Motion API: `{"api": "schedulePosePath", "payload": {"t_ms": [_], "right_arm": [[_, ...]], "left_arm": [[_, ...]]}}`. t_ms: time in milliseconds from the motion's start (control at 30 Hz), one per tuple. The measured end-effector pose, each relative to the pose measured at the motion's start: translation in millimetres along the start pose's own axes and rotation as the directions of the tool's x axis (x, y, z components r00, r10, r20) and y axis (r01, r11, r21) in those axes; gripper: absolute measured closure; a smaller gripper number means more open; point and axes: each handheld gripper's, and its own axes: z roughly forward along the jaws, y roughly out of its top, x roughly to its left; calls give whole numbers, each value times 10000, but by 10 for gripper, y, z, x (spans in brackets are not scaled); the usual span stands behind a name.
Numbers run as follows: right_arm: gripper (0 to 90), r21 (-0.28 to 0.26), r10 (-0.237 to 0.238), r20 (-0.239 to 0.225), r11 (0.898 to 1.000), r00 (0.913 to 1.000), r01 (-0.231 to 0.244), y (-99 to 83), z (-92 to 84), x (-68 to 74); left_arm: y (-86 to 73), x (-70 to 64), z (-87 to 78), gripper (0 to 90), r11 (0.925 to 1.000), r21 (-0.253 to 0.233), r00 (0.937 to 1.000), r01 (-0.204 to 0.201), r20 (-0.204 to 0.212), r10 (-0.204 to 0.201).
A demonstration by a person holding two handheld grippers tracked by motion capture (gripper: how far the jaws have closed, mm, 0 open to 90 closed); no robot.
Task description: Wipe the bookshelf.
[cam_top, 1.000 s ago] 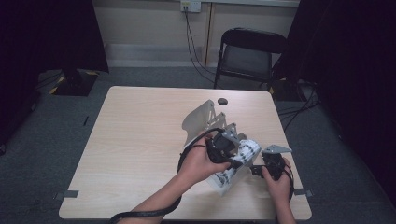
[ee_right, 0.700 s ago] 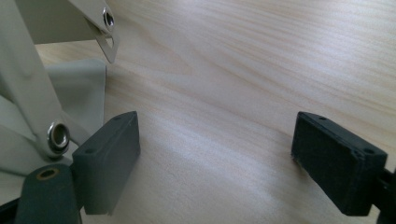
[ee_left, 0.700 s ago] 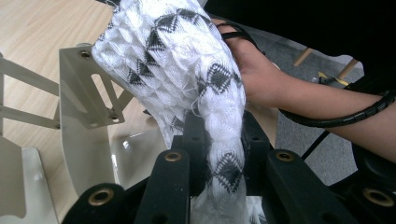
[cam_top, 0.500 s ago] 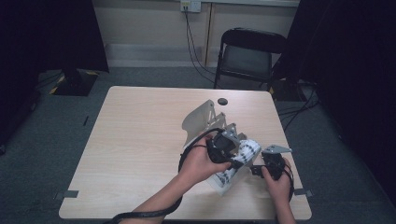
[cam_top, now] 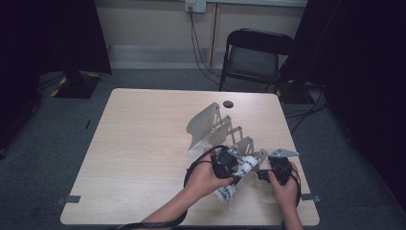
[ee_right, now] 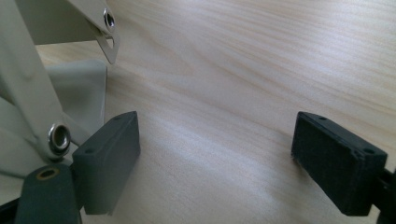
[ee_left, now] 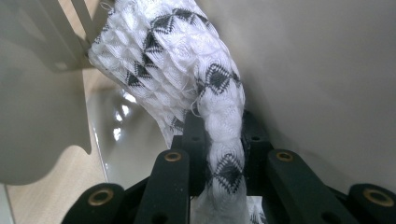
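1. Set against the earlier high views, our left gripper (cam_top: 225, 165) has sunk a little, carrying the patterned sock (cam_top: 239, 168) lower into the folding rack (cam_top: 225, 132); the right gripper (cam_top: 280, 168) has kept its place.
2. In the left gripper view, the jaws stand narrow and pinch the sock (ee_left: 219, 116), which rises between them toward 12 o'clock and drapes over to 10 o'clock against a pale rack panel (ee_left: 317, 70).
3. We judge this as the sock being fed or seated between the rack's plates, with the placing not yet finished.
4. The right gripper's jaws (ee_right: 215, 154) stand wide and empty over bare bench (ee_right: 233, 70), with a riveted rack arm (ee_right: 28, 107) just beside the jaw at 9 o'clock.
5. Room is tight: the sock sits between rack panels, so the left gripper has little sideways play.
6. On the bench (cam_top: 143, 158) the work sits near the edge at 5 o'clock; open wood lies toward 9 and 10 o'clock. A small dark disc (cam_top: 228, 103) rests at 12 o'clock, well apart.
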Motion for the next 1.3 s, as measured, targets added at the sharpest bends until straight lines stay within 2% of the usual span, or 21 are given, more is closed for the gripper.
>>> {"api": "schedulePosePath", "payload": {"t_ms": [133, 333, 400, 567, 767, 900, 1033, 1167, 1300], "right_arm": [[149, -18, -17, -10, 10000, 10000, 17, 1, 2, -1], [150, -28, -40, -19, 10000, 10000, 40, 3, 5, 0], [150, -28, -39, -20, 10000, 10000, 39, 3, 5, 0], [149, -14, -25, -17, 10000, 10000, 25, 4, 5, 1], [150, -12, -21, -19, 10000, 10000, 21, 5, 6, 2], [150, -27, -41, -27, 10000, 10000, 41, 5, 7, 0], [150, -24, -35, -26, 10000, 10000, 35, 5, 7, 1], [150, -13, -23, -19, 10000, 10000, 23, 5, 6, 1], [150, -13, -21, -20, 10000, 10000, 21, 5, 6, 2]], "left_arm": [[-78, 32, 139, 767, 9997, 213, 10000, 69, -53, -68], [-177, 85, 370, 767, 9957, 922, 9996, 9, -266, 16], [-203, 112, 417, 767, 9947, 1021, 9993, -150, -314, 183], [-189, 133, 437, 767, 9949, 1005, 9988, -29, -482, 78], [8, 80, 317, 766, 9981, 583, 9970, -177, -748, 220], [172, 32, 191, 765, 9988, 330, 9949, -370, -926, 399], [267, -15, 38, 765, 9988, -13, 9941, -496, -964, 492], [341, -57, -141, 766, 9967, -505, 9929, -641, -1037, 587], [414, -112, -312, 767, 9911, -1005, 9903, -872, -1166, 753]]}}
